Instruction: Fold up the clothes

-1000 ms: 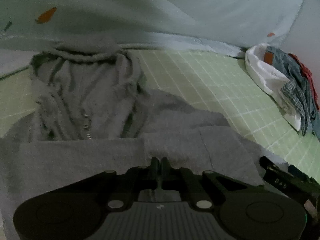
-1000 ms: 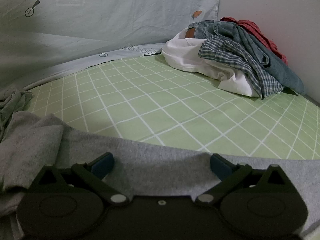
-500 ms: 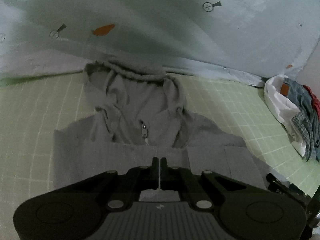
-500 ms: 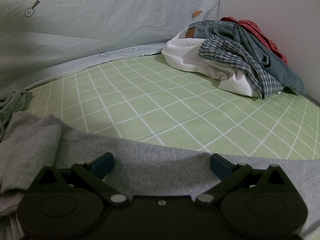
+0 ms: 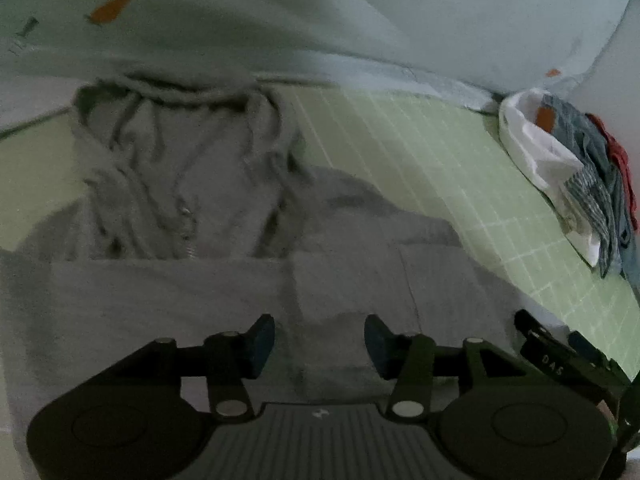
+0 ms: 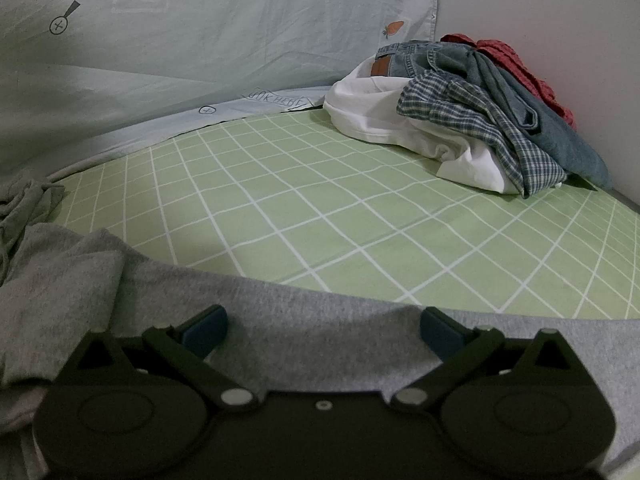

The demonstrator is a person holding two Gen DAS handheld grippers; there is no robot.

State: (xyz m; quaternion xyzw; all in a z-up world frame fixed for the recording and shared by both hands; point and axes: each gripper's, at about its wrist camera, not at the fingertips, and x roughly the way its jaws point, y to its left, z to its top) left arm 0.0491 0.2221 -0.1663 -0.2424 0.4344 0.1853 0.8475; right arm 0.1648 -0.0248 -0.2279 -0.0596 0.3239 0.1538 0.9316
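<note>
Grey hoodie (image 5: 168,208), plain. Bed sheet (image 6: 320,200) light green with white grid lines. Pale blue cloth (image 6: 200,40) at sheet's far edge, small orange carrot and dark line prints. Pile (image 6: 472,108) at far right corner: white, blue-white check, blue denim, red. Gripper pads (image 6: 206,330) blue.

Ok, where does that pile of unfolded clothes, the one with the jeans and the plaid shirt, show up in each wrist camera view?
Left wrist view: the pile of clothes sits at the far right edge, beyond the grey hoodie.
Right wrist view: the pile sits upper right, against the wall.
Shared landmark: the green checked sheet, which the pile rests on in both views, with the pale blue sheet behind it.
</note>
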